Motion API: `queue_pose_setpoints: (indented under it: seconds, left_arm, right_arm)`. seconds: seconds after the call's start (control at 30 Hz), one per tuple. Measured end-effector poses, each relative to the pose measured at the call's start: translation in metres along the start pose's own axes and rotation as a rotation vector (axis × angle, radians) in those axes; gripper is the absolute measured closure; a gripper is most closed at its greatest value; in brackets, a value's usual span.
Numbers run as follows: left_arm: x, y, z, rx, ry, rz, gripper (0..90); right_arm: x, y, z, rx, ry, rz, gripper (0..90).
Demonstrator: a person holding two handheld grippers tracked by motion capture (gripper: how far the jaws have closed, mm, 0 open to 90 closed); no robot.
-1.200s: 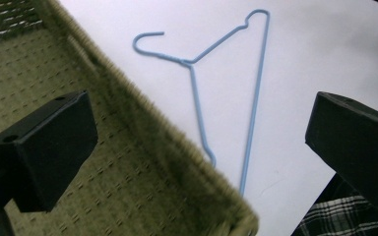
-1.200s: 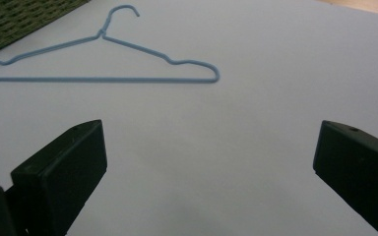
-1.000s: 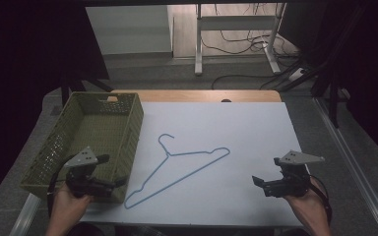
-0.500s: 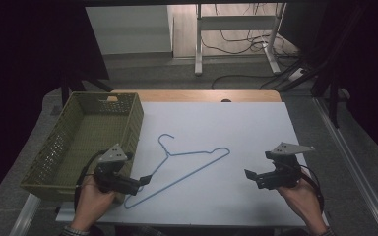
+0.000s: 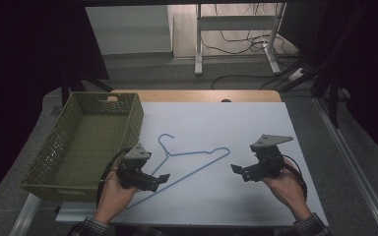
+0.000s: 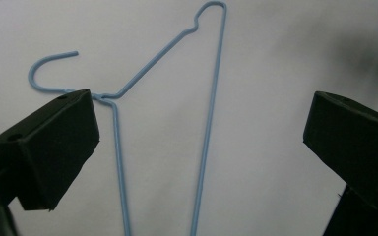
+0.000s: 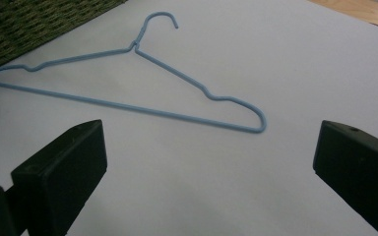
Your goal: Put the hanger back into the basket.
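A light blue wire hanger [image 5: 169, 154] lies flat on the white sheet [image 5: 236, 123], its hook pointing toward the far side. My left gripper [image 5: 163, 178] hovers open over the hanger's lower left part, close to the long bar. In the left gripper view the hanger [image 6: 208, 123] runs up between the two wide-apart jaws, its neck beside the left one. My right gripper [image 5: 236, 169] is open just right of the hanger's right end, not touching it. In the right gripper view the hanger [image 7: 137, 47] lies ahead of the spread jaws of that gripper [image 7: 211, 172].
A green woven basket [image 5: 134, 123] stands at the left of the sheet, close to the hanger's hook; its corner [image 7: 29, 24] shows in the right gripper view. A wooden table edge [image 5: 197, 96] runs along the far side. Cables and a stand lie on the floor beyond.
My left gripper has moved right, from beside the basket to over the hanger's lower left part. My right gripper has shifted left toward the hanger's right end. The hanger has not moved.
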State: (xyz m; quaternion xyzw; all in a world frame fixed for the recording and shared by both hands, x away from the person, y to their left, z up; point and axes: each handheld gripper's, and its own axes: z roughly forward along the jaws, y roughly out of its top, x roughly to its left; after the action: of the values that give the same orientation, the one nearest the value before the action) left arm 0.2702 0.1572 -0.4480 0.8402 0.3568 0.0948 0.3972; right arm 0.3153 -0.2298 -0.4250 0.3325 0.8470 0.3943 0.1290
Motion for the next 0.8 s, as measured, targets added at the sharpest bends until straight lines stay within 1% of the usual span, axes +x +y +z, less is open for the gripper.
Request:
queue_pose_setpoints:
  seconds: [0.03, 0.07, 0.1, 0.13, 0.17, 0.2, 0.23, 0.27, 0.3, 0.33, 0.37, 0.43, 0.5, 0.53, 0.57, 0.6, 0.63, 0.67, 0.7, 0.73, 0.77, 0.8]
  left_arm:
    - [0.001, 0.001, 0.003, 0.002, 0.001, -0.004, 0.7]
    - [0.002, 0.002, 0.010, 0.010, 0.009, -0.011, 1.1]
    - [0.002, 0.002, 0.010, 0.010, 0.009, -0.011, 1.4]
    - [0.003, 0.005, 0.017, 0.018, 0.017, -0.022, 1.4]
    - [0.004, 0.006, 0.021, 0.023, 0.020, -0.028, 1.5]
    - [0.005, 0.006, 0.025, 0.031, 0.023, -0.026, 1.6]
    - [0.005, 0.006, 0.025, 0.031, 0.023, -0.026, 1.5]
    - [0.007, 0.008, 0.032, 0.050, 0.041, -0.019, 1.3]
    - [0.007, 0.008, 0.032, 0.050, 0.041, -0.019, 1.2]
    - [0.010, 0.008, 0.037, 0.051, 0.033, -0.029, 0.8]
    - [0.012, 0.009, 0.041, 0.054, 0.037, -0.044, 1.2]
    - [0.013, 0.009, 0.044, 0.055, 0.040, -0.051, 1.7]
    - [0.016, 0.010, 0.051, 0.075, 0.044, -0.050, 2.7]
    - [0.017, 0.010, 0.056, 0.099, 0.067, -0.039, 4.0]
    - [0.017, 0.010, 0.056, 0.099, 0.067, -0.039, 5.6]
    - [0.018, 0.010, 0.063, 0.116, 0.097, -0.029, 8.0]
    - [0.018, 0.010, 0.063, 0.116, 0.097, -0.029, 10.3]
    - [0.021, 0.009, 0.068, 0.125, 0.129, -0.027, 15.4]
    - [0.021, 0.009, 0.068, 0.125, 0.129, -0.027, 18.9]
    - [0.022, 0.008, 0.069, 0.129, 0.143, -0.030, 23.2]
    - [0.025, 0.008, 0.070, 0.133, 0.148, -0.037, 23.2]
    - [0.030, 0.006, 0.072, 0.129, 0.137, -0.064, 34.0]
  right_arm:
    - [0.000, 0.000, 0.000, 0.000, 0.000, 0.000, 0.0]
    - [0.002, 0.002, 0.003, -0.002, 0.000, -0.014, 0.0]
    - [0.002, 0.002, 0.003, -0.002, 0.000, -0.014, 0.0]
    - [0.004, 0.004, 0.006, -0.003, 0.004, -0.021, 0.0]
    - [0.005, 0.004, 0.006, -0.007, 0.002, -0.023, 0.0]
    - [0.005, 0.004, 0.007, -0.011, 0.003, -0.026, 0.0]
    - [0.005, 0.004, 0.007, -0.011, 0.003, -0.026, 0.0]
    - [0.006, 0.004, 0.007, -0.025, 0.005, -0.029, 0.0]
    - [0.006, 0.004, 0.007, -0.025, 0.005, -0.029, 0.0]
    - [0.006, 0.003, 0.006, -0.032, 0.007, -0.027, 0.0]
    - [0.006, 0.002, 0.006, -0.035, 0.006, -0.026, 0.0]
    - [0.005, 0.001, 0.005, -0.043, 0.006, -0.025, 0.1]
    - [0.004, 0.000, 0.005, -0.047, 0.007, -0.019, 0.4]
    - [0.004, -0.002, 0.005, -0.049, 0.007, -0.016, 0.7]
    - [0.004, -0.002, 0.005, -0.049, 0.007, -0.016, 0.7]
    - [0.003, -0.003, 0.006, -0.044, 0.006, -0.015, 0.8]
    - [0.003, -0.003, 0.006, -0.044, 0.006, -0.015, 0.8]
    - [0.003, -0.005, 0.007, -0.035, 0.002, -0.015, 0.9]
    - [0.003, -0.005, 0.007, -0.032, 0.001, -0.015, 1.0]
    - [0.002, -0.006, 0.008, -0.029, 0.000, -0.014, 1.0]
    - [0.002, -0.006, 0.008, -0.029, 0.000, -0.014, 1.0]
    - [0.002, -0.007, 0.008, -0.025, -0.001, -0.012, 1.2]
